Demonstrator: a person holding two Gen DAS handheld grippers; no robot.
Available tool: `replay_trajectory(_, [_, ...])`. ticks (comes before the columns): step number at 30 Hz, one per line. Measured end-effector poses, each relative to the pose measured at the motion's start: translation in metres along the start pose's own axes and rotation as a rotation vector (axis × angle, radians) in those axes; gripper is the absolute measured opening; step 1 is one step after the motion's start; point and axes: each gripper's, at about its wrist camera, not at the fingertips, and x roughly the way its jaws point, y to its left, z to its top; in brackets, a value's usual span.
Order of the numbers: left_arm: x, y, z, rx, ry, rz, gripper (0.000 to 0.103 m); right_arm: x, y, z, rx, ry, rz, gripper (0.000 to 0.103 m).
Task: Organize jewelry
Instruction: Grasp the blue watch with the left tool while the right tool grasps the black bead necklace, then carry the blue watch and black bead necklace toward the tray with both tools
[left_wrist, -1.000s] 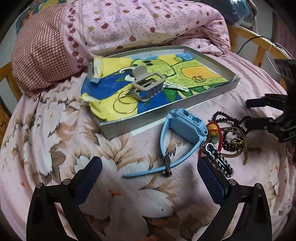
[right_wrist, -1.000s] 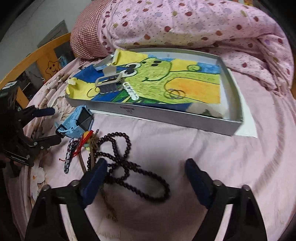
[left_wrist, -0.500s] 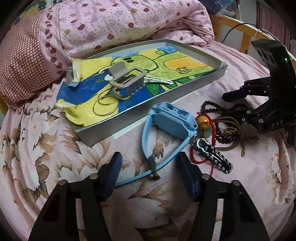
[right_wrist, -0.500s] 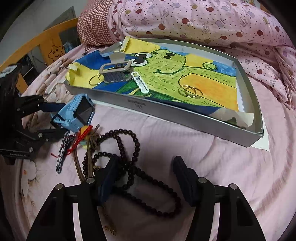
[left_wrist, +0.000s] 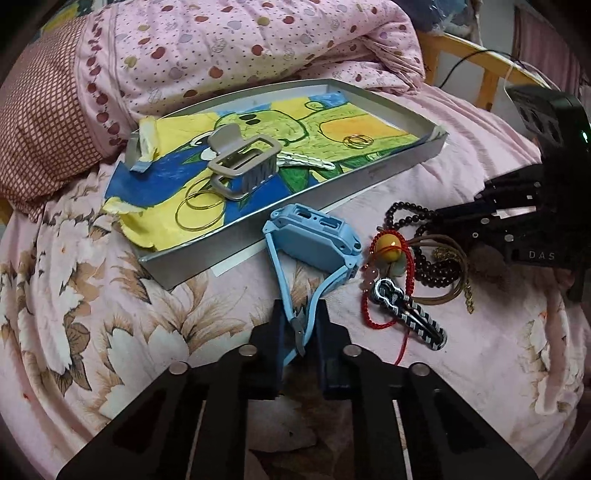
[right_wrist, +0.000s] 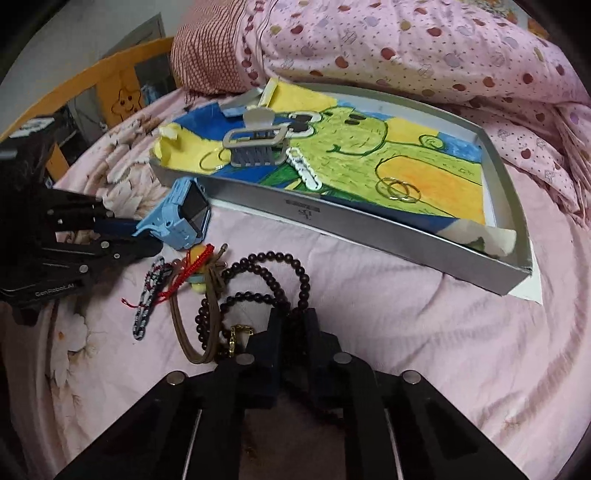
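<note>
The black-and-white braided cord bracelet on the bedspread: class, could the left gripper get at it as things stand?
Probably not yet. The left gripper is closing on the strap of the blue smartwatch, so it is occupied. The black-and-white braided cord bracelet lies uncovered just beside it, apart from a red string across one end.

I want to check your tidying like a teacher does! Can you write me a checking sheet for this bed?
Surface: pink flowered bedsheet.
Job's things: grey metal tray holds grey hair claw, white clip, gold rings; blue smartwatch, dark bead necklace, red cord bracelet outside on the sheet.
Clutter: brown strap, striped braided loop.
Grippers: left gripper closing on watch strap; right gripper closing on beads.
Cables: black cable.
Surroundings: dotted quilt, checked pillow, yellow bed rail.
</note>
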Motion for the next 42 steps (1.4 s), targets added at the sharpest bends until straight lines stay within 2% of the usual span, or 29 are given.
replay_trajectory(13, [-0.028, -0.011, 0.001, -0.066, -0.013, 0.007, 0.008, -0.063, -0.002, 0.022, 0.022, -0.234, 0.049, 0.010])
replay_trajectory(25, [-0.060, -0.012, 0.028, -0.123, -0.131, -0.018, 0.008, -0.099, -0.005, 0.057, 0.047, -0.365, 0.057, 0.010])
replay_trajectory(30, [-0.044, -0.004, 0.057, -0.161, -0.127, -0.007, 0.008, -0.098, -0.022, 0.080, 0.063, -0.402, -0.003, 0.010])
replay_trajectory(34, [-0.022, 0.005, 0.082, -0.201, -0.131, -0.034, 0.008, -0.084, -0.046, 0.096, 0.102, -0.410, -0.053, 0.010])
replay_trajectory(42, [0.020, 0.000, 0.125, -0.244, -0.154, -0.082, 0.008, -0.044, -0.096, 0.097, 0.217, -0.375, -0.105, 0.010])
